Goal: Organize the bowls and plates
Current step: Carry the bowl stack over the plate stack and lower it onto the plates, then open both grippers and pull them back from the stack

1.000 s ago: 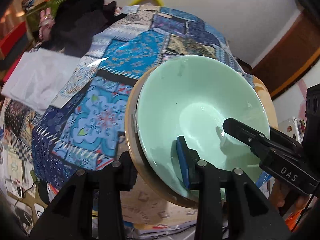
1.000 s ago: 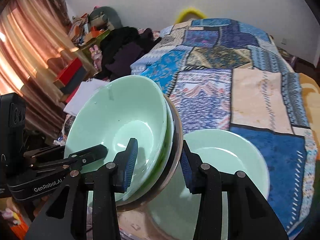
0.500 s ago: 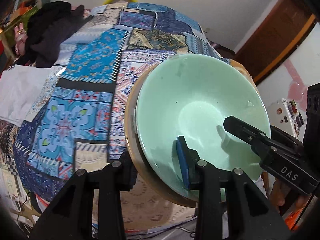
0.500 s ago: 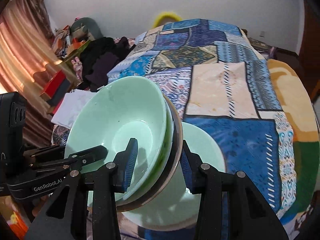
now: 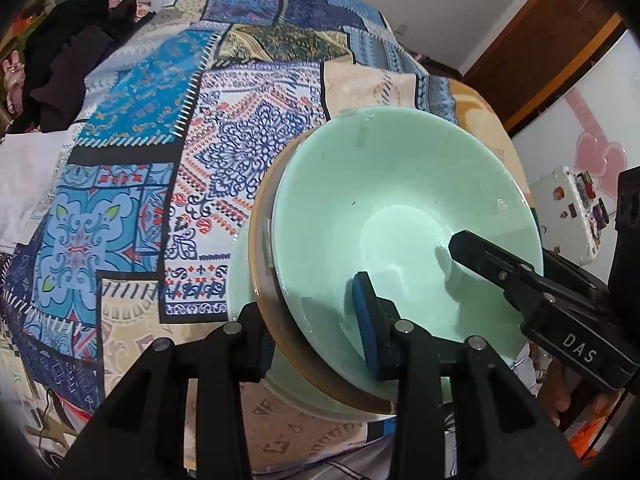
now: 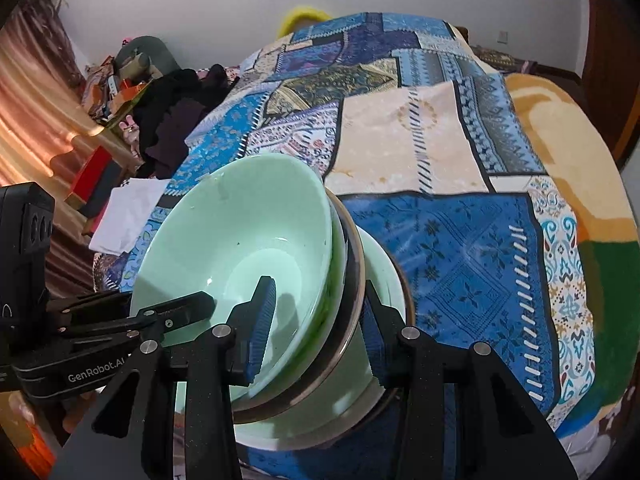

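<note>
Both grippers clamp one stack of bowls (image 5: 404,216) at lower centre of frame: left gripper (image 5: 316,332) on its near rim, right gripper (image 6: 316,320) likewise. Stack tilts over a green plate (image 6: 380,264) on the patchwork bed (image 6: 460,240).

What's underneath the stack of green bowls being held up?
A pale green plate lies under the bowl stack on the patchwork bedspread, gripped by the left hand-held gripper and right hand-held gripper. Most of the plate is hidden by the stack.

Glossy glazed bowl (image 5: 400,208); shiny metal plate (image 6: 354,280); patchwork cloth bedspread (image 6: 460,208).
</note>
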A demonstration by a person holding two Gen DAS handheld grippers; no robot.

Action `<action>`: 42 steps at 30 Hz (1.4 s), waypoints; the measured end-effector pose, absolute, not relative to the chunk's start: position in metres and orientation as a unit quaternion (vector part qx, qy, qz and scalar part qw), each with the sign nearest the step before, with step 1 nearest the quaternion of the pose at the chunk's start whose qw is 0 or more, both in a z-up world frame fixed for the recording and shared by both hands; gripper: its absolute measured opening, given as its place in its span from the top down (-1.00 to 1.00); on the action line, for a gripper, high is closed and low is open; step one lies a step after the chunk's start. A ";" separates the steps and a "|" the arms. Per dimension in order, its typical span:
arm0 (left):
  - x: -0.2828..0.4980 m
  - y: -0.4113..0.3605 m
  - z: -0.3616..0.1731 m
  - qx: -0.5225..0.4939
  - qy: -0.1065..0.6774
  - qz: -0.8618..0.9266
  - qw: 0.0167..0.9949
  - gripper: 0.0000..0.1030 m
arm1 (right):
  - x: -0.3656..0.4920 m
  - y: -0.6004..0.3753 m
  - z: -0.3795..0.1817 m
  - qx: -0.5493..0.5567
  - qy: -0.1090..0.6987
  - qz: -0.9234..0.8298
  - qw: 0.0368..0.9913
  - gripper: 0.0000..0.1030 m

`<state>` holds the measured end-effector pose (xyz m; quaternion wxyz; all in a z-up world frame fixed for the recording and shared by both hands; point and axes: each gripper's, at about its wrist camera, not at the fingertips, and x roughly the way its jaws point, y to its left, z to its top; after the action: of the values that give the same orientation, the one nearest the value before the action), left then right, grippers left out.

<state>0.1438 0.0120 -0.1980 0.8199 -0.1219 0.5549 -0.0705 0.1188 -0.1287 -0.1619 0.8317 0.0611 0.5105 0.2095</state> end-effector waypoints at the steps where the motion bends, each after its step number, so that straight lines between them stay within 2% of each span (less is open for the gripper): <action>1: 0.145 0.011 -0.200 -0.122 0.558 -0.071 0.818 0.33 | 0.120 -0.129 -0.164 0.062 0.513 0.209 0.830 0.27; 8: 0.148 0.013 -0.213 -0.130 0.569 -0.070 0.809 0.32 | 0.120 -0.127 -0.168 0.067 0.509 0.213 0.831 0.26; 19: 0.145 0.018 -0.208 -0.136 0.556 -0.069 0.817 0.32 | 0.115 -0.128 -0.161 0.041 0.494 0.205 0.844 0.06; 22: 0.138 0.020 -0.194 -0.124 0.538 -0.063 0.831 0.19 | 0.109 -0.131 -0.147 0.038 0.479 0.208 0.852 0.05; 28: 0.121 0.023 -0.145 -0.107 0.478 -0.057 0.870 0.13 | 0.091 -0.135 -0.105 0.035 0.426 0.212 0.879 0.05; 32: 0.103 0.021 -0.104 -0.102 0.424 -0.065 0.898 -0.04 | 0.074 -0.138 -0.071 0.032 0.379 0.221 0.898 -0.01; 33: 0.098 0.020 -0.095 -0.098 0.410 -0.065 0.904 -0.11 | 0.067 -0.140 -0.060 0.032 0.360 0.224 0.905 -0.09; 35: 0.085 0.017 -0.073 -0.089 0.372 -0.064 0.922 -0.12 | 0.056 -0.142 -0.045 0.032 0.332 0.227 0.915 -0.24; 38: 0.065 0.013 -0.045 -0.078 0.321 -0.063 0.942 -0.14 | 0.039 -0.146 -0.022 0.030 0.286 0.230 0.930 -0.31; 40: 0.053 0.011 -0.032 -0.075 0.292 -0.060 0.952 -0.19 | 0.028 -0.149 -0.009 0.032 0.260 0.232 0.937 -0.46; 42: 0.038 0.010 -0.019 -0.071 0.259 -0.055 0.962 -0.29 | 0.020 -0.152 0.000 0.035 0.238 0.232 0.943 -0.51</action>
<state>0.0381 0.0098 -0.0187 0.9618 -0.0706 0.2587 -0.0546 0.0199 -0.1524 0.0001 0.9427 0.0345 0.2376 0.2318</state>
